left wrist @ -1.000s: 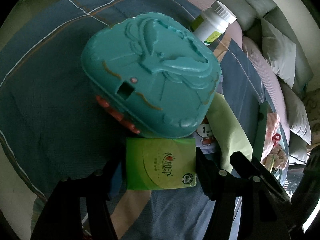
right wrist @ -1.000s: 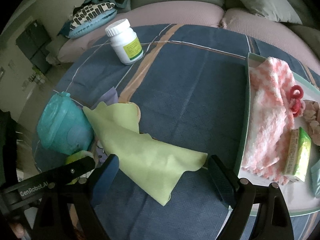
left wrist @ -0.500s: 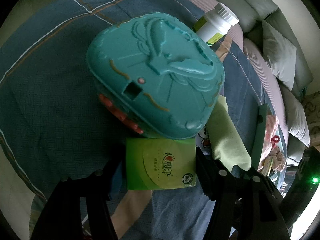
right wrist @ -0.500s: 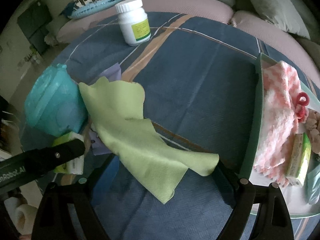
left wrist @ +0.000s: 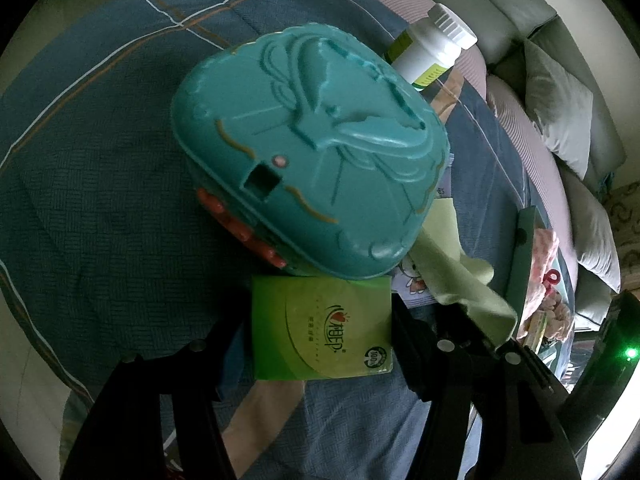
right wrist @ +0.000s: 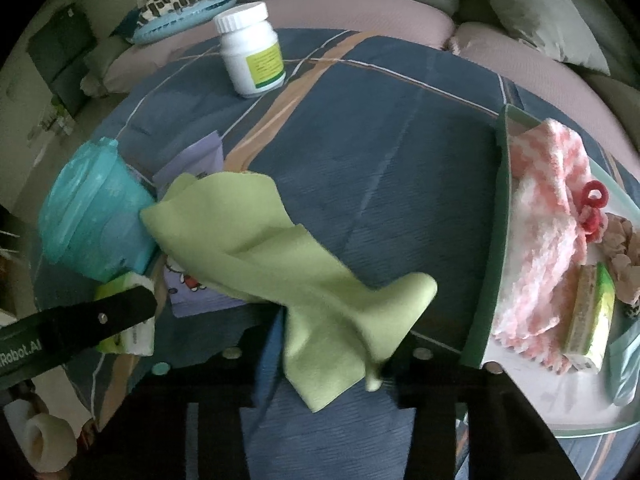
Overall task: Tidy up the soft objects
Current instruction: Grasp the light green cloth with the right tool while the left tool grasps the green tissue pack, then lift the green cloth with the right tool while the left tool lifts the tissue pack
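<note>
My left gripper [left wrist: 320,340] is shut on a green tissue pack [left wrist: 322,330], just in front of a teal plastic case [left wrist: 312,152]. My right gripper [right wrist: 328,344] is shut on a light green cloth [right wrist: 280,264], which is bunched between the fingers and trails left to the teal case [right wrist: 94,216]. The cloth also shows in the left wrist view [left wrist: 452,276]. A white tray [right wrist: 532,384] at the right holds a pink checked towel [right wrist: 548,216], a red clip [right wrist: 592,208] and another green tissue pack [right wrist: 590,316].
A white pill bottle [right wrist: 252,50] stands at the back of the blue blanket [right wrist: 384,120]. A purple cartoon pouch [right wrist: 192,280] lies under the cloth. Sofa cushions [right wrist: 540,12] lie behind. My left gripper's finger [right wrist: 76,328] crosses the lower left.
My right gripper closed on the green cloth and gathered it, pulling it up and toward the tray. My left gripper still holds the tissue pack, barely moved.
</note>
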A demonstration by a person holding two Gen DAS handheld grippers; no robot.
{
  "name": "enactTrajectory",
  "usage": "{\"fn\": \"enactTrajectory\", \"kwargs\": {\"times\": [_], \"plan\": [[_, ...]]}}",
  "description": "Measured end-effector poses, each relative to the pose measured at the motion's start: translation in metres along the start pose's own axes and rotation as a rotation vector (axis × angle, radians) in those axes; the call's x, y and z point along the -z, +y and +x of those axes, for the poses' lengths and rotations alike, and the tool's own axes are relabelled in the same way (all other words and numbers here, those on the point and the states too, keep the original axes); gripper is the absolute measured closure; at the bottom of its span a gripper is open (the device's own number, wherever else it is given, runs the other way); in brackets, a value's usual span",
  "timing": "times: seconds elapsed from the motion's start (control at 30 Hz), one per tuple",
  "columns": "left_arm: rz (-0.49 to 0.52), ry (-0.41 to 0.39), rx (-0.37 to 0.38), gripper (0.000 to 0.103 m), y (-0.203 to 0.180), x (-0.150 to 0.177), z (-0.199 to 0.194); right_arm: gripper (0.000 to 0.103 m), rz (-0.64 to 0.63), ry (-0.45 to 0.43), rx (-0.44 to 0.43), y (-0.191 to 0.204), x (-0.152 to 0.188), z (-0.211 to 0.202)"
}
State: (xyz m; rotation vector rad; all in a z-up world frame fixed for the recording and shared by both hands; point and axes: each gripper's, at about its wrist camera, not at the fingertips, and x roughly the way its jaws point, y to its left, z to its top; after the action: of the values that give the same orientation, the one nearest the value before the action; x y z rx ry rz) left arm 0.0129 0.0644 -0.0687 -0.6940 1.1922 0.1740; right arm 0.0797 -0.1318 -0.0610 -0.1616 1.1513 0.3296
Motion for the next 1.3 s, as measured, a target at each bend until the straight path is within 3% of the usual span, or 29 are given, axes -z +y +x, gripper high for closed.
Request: {"fn": "enactTrajectory", "kwargs": {"times": [0.17, 0.23, 0.5, 1.3], "plan": [[0.001, 0.0, -0.001, 0.037, -0.001, 0.0, 0.0, 0.076, 0.022, -0.014, -0.001, -0.006, 0.0, -0.003], [0.003, 0.001, -0.001, 0.037, -0.001, 0.0, 0.0, 0.086, 0.022, -0.021, -0.003, -0.008, -0.003, -0.003], [0.006, 0.0, -0.004, 0.037, -0.002, 0.0, 0.0, 0.093, 0.03, -0.067, -0.006, -0.01, -0.008, -0.012], [0.07, -0.038, 0.0, 0.037, -0.029, 0.004, -0.011, 0.094, 0.135, -0.283, -0.034, -0.038, -0.008, -0.075]]}}
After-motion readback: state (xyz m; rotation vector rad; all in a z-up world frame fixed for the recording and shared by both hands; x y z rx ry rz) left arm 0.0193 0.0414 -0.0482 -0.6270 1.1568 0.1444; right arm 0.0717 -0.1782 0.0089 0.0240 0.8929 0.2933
